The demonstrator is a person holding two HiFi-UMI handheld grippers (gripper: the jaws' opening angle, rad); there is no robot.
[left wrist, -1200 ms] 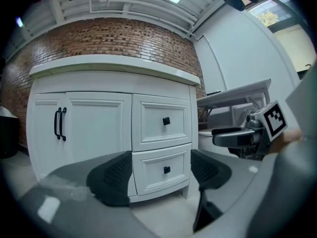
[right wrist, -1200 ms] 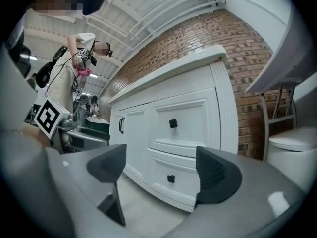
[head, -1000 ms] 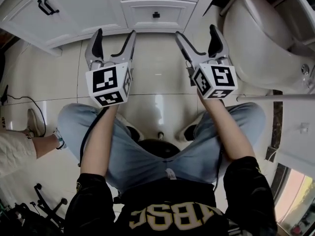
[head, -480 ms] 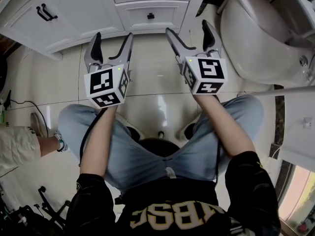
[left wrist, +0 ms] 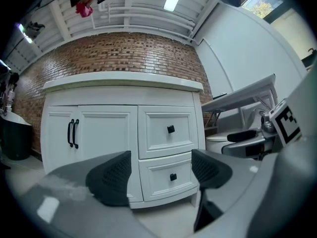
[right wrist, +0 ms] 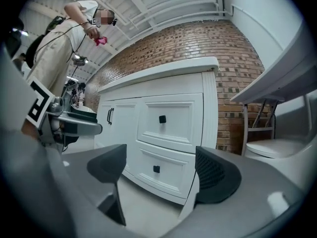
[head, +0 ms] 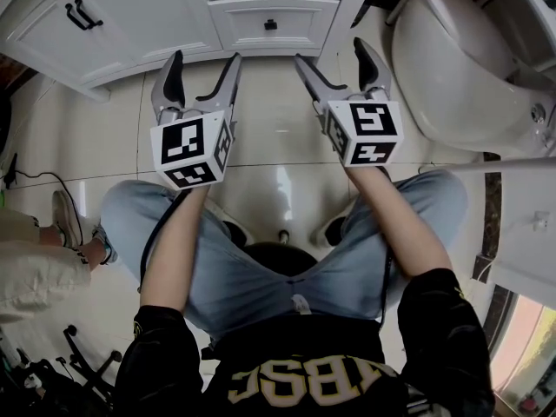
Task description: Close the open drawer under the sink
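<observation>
Grey left gripper (head: 205, 59) is spread, grey right gripper (head: 330, 52) closing on nothing; push the white wooden drawer (head: 304, 16) straight in.

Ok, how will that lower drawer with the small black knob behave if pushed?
The lower drawer looks rigid and panelled, so it should probably slide, not flex. Its knob looks small and smooth, likely hard to pinch.

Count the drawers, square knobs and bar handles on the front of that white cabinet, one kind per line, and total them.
Drawers: 2
Square knobs: 2
Bar handles: 2
Total: 6
</observation>
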